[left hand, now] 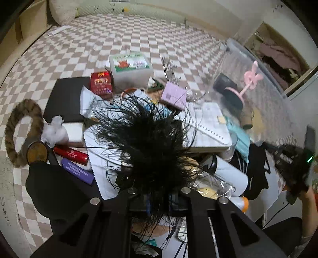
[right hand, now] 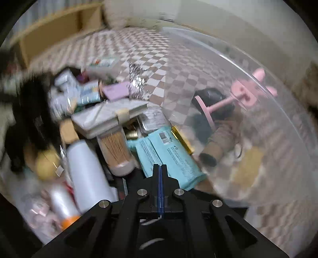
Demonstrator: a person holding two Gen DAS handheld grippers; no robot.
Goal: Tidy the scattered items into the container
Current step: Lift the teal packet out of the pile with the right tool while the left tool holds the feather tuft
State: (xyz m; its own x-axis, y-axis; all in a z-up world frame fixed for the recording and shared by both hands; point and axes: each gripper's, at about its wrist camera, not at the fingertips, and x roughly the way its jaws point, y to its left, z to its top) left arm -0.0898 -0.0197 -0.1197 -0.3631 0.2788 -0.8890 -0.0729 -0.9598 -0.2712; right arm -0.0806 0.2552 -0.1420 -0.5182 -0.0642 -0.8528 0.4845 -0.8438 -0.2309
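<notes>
Presently the black feather tuft (left hand: pixel 147 142) is pinched in the left gripper (left hand: pixel 159 200), over the clutter; the clear container (left hand: pixel 258 83) lies rightward (nearer the right gripper (right hand: pixel 160 174), pressed together, empty).

We list: a bed (left hand: pixel 139 37) under a brown-and-white checked sheet, filling most of both views; a wooden shelf (right hand: pixel 53 31) along its far left side; a pale pillow (left hand: pixel 61 12) at the head; a cream wall (left hand: pixel 198 10) behind; an open cupboard (left hand: pixel 278 57) at right, clothes inside. Light is dim and even.
</notes>
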